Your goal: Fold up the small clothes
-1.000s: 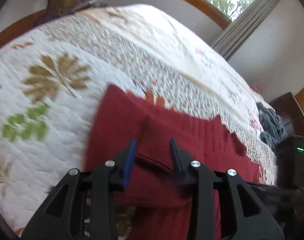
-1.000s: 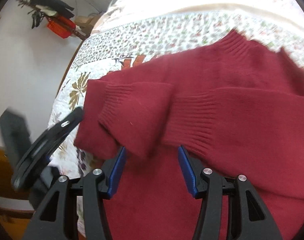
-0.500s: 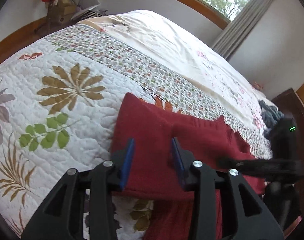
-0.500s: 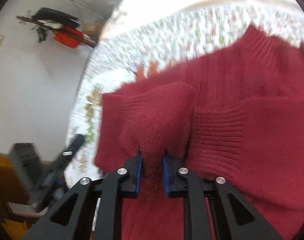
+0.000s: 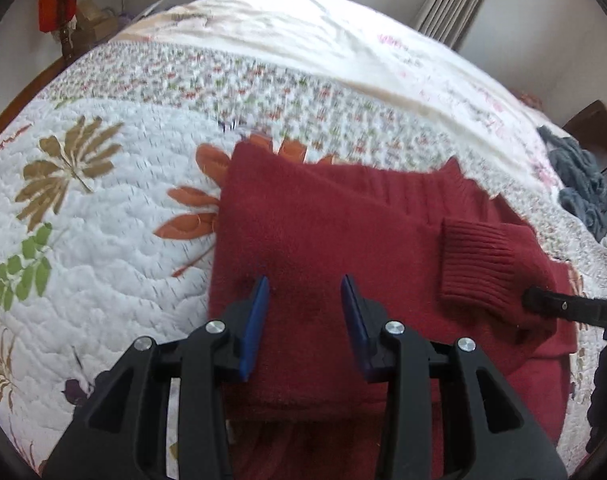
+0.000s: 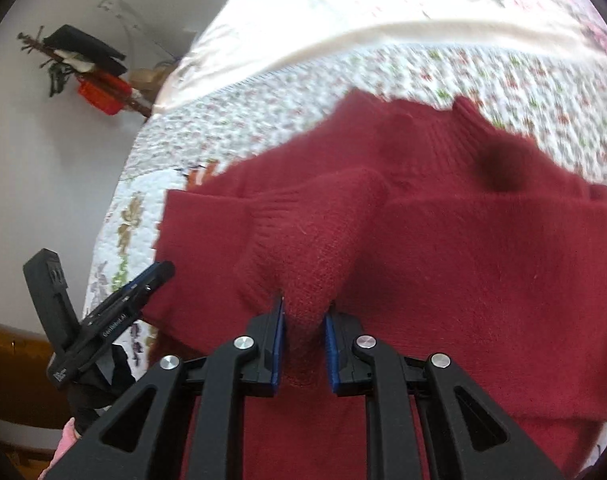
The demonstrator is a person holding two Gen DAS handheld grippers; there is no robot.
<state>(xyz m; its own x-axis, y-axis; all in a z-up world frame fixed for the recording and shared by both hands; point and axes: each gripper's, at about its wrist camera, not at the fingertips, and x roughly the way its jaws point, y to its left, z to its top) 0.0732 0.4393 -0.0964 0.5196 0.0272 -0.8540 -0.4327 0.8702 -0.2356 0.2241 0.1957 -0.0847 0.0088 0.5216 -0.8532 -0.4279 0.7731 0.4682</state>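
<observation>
Now lifted clear, left gripper [image 5: 305, 312] is hovering wide-jawed over red sweater [image 5: 323, 240]; right gripper [image 6: 303, 344] is pinching sleeve cuff [image 6: 303, 264], frame centre.

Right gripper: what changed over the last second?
The right gripper, open above the red sweater a second ago, closed on a sleeve cuff and now lifts it. The left gripper stayed open, holding nothing, as its view tipped down onto the sweater. The sweater's body stayed on the quilt.
</observation>
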